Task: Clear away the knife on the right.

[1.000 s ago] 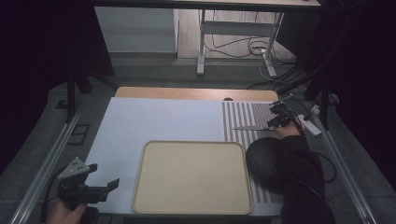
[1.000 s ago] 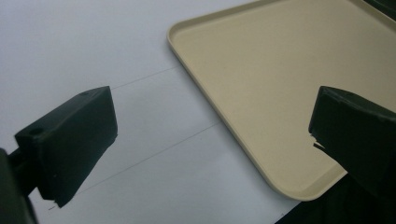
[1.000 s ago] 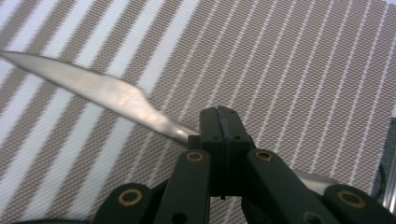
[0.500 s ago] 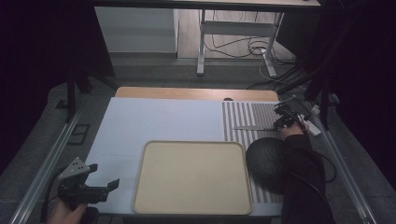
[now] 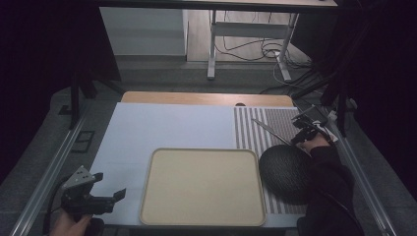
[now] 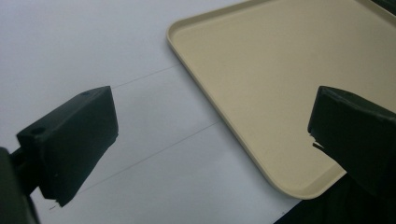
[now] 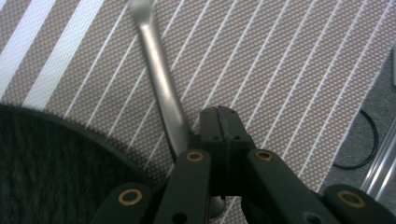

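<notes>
A slim metal utensil [image 5: 268, 129] slants over the striped placemat [image 5: 278, 119] at the table's right, and my right gripper [image 5: 298, 134] is shut on its near end. In the right gripper view the shiny handle [image 7: 158, 79] runs up and away from the closed jaws [image 7: 224, 116]. A dark round bowl-like object [image 5: 285, 172] sits just in front of that gripper, its rim [image 7: 56, 123] at lower left. My left gripper [image 5: 105, 199] stands open near the front left edge, beside an empty beige tray [image 5: 201, 187]. Its jaws [image 6: 212, 126] frame the tray's corner [image 6: 280, 70].
A pale blue-white mat [image 5: 167, 128] covers the table's left and middle. A wooden strip [image 5: 196, 98] runs along the far edge. Metal rails [image 5: 49, 172] flank the table, and a desk leg with cables [image 5: 212, 49] stands on the floor beyond.
The right gripper has drawn back toward the right edge with the utensil, which now slants rather than lying level across the stripes. The left gripper has barely moved.
</notes>
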A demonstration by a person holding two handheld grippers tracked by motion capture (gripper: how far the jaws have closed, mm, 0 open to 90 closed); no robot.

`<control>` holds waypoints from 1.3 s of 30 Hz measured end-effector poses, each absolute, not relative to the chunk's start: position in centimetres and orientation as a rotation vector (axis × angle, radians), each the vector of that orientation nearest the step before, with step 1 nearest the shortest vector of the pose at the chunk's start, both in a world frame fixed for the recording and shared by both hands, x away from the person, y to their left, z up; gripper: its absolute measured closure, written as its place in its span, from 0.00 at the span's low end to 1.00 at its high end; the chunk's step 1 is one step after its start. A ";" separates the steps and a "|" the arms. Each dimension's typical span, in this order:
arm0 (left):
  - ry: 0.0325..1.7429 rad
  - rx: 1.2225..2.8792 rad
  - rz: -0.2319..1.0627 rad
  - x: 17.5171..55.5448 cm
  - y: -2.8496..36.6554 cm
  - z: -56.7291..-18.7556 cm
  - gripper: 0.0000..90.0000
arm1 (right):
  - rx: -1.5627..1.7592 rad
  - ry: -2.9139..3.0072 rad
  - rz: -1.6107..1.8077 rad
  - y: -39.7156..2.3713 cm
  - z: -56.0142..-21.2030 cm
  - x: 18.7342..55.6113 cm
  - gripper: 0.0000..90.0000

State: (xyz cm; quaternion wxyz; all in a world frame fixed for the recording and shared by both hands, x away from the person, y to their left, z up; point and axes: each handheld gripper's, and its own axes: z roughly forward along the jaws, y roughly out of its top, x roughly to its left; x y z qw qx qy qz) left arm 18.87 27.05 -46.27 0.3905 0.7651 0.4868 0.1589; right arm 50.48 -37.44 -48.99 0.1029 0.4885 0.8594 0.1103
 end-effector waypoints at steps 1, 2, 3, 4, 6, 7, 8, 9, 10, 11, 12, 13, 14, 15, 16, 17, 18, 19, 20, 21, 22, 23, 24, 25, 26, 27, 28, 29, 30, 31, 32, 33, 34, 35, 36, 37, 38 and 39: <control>1.239 1.942 0.403 18.9 27.1 -46.3 0.01 | 1.438 2.546 0.312 -37.3 -48.9 50.4 1.00; 1.239 1.942 0.403 18.9 27.1 -46.3 0.01 | 1.439 2.560 0.306 -37.3 -48.9 50.3 1.00; 1.238 1.943 0.403 18.9 27.0 -46.3 0.01 | 1.437 2.575 0.291 -37.1 -48.9 50.2 1.00; 1.235 1.944 0.403 18.9 27.1 -46.3 0.01 | 1.431 2.576 0.284 -37.1 -48.9 50.2 1.00; 1.234 1.945 0.402 18.9 27.1 -46.3 0.01 | 1.430 2.577 0.278 -37.0 -48.8 50.3 1.00; 1.234 1.945 0.402 18.9 27.1 -46.3 0.01 | 1.430 2.577 0.278 -37.0 -48.8 50.3 1.00; 1.233 1.944 0.402 18.9 27.1 -46.3 0.01 | 1.449 2.547 0.340 -37.0 -48.4 50.4 0.91; 1.234 1.942 0.401 18.9 27.1 -46.3 0.01 | 1.449 2.547 0.340 -37.0 -48.4 50.4 0.91; 1.235 1.941 0.399 18.9 27.1 -46.3 0.01 | 1.465 2.527 0.380 -36.9 -48.1 50.4 0.86; 1.235 1.940 0.398 18.9 27.1 -46.3 0.01 | 1.465 2.508 0.404 -36.8 -47.8 50.5 0.81; 1.236 1.939 0.397 18.9 27.1 -46.3 0.01 | 1.459 2.489 0.420 -36.6 -47.5 50.5 0.74; 1.235 1.939 0.397 18.9 27.1 -46.3 0.01 | 1.459 2.482 0.428 -36.5 -47.3 50.6 0.67; 1.234 1.939 0.398 18.9 27.1 -46.3 0.01 | 1.470 2.475 0.430 -36.3 -47.2 50.7 0.58; 1.234 1.939 0.398 18.9 27.1 -46.3 0.01 | 1.471 2.472 0.430 -36.1 -47.1 50.8 0.52; 1.233 1.939 0.398 18.9 27.1 -46.3 0.01 | 1.470 2.460 0.453 -35.8 -47.1 50.9 0.39; 1.234 1.939 0.398 18.9 27.1 -46.3 0.01 | 1.470 2.460 0.453 -35.8 -47.1 50.9 0.39; 1.234 1.939 0.398 18.9 27.1 -46.3 0.01 | 1.472 2.461 0.453 -35.7 -47.1 51.1 0.32; 1.234 1.939 0.398 18.9 27.1 -46.3 0.01 | 1.473 2.461 0.456 -35.5 -47.1 51.1 0.25; 1.233 1.940 0.398 18.9 27.1 -46.3 0.01 | 1.471 2.459 0.456 -35.3 -47.1 51.2 0.17; 1.233 1.940 0.398 18.9 27.1 -46.3 0.01 | 1.474 2.464 0.452 -35.1 -47.1 51.3 0.10; 1.233 1.940 0.398 18.9 27.1 -46.3 0.01 | 1.480 2.476 0.452 -34.6 -47.3 51.5 0.00; 1.232 1.940 0.397 18.9 27.1 -46.3 0.01 | 1.480 2.476 0.452 -34.6 -47.3 51.5 0.00; 1.233 1.940 0.397 18.9 27.1 -46.3 0.01 | 1.473 2.487 0.440 -34.2 -47.4 51.6 0.00; 1.233 1.940 0.396 18.9 27.1 -46.3 0.01 | 1.473 2.487 0.440 -34.2 -47.4 51.6 0.00; 1.232 1.939 0.396 18.9 27.1 -46.3 0.01 | 1.473 2.476 0.423 -33.8 -47.5 51.8 0.00; 1.232 1.939 0.395 18.9 27.1 -46.3 0.01 | 1.474 2.481 0.411 -33.6 -47.6 51.9 0.00; 1.233 1.939 0.395 18.9 27.1 -46.3 0.01 | 1.474 2.481 0.411 -33.6 -47.6 51.9 0.00; 1.233 1.938 0.395 18.9 27.1 -46.3 0.01 | 1.465 2.498 0.407 -33.5 -47.8 51.9 0.00; 1.233 1.938 0.394 18.9 27.1 -46.3 0.01 | 1.463 2.505 0.400 -33.3 -48.0 52.0 0.00; 1.233 1.938 0.393 18.9 27.1 -46.3 0.01 | 1.444 2.521 0.366 -33.1 -48.6 52.2 0.00; 1.233 1.938 0.393 18.9 27.1 -46.3 0.01 | 1.437 2.520 0.340 -33.0 -48.9 52.3 0.01; 1.232 1.938 0.393 18.9 27.1 -46.3 0.01 | 1.435 2.520 0.324 -33.0 -49.2 52.4 0.04; 1.232 1.938 0.392 18.9 27.1 -46.3 0.01 | 1.429 2.523 0.311 -33.1 -49.4 52.5 0.08; 1.233 1.937 0.391 18.9 27.2 -46.3 0.01 | 1.429 2.531 0.301 -33.2 -49.6 52.5 0.14; 1.232 1.936 0.391 18.9 27.2 -46.3 0.01 | 1.424 2.541 0.290 -33.3 -49.7 52.6 0.24; 1.232 1.936 0.391 18.9 27.2 -46.3 0.01 | 1.424 2.541 0.290 -33.3 -49.7 52.6 0.24; 1.232 1.936 0.390 18.9 27.2 -46.3 0.01 | 1.450 2.579 0.336 -33.6 -49.6 52.5 0.40; 1.232 1.936 0.390 18.9 27.2 -46.3 0.01 | 1.432 2.583 0.337 -33.7 -49.4 52.4 0.51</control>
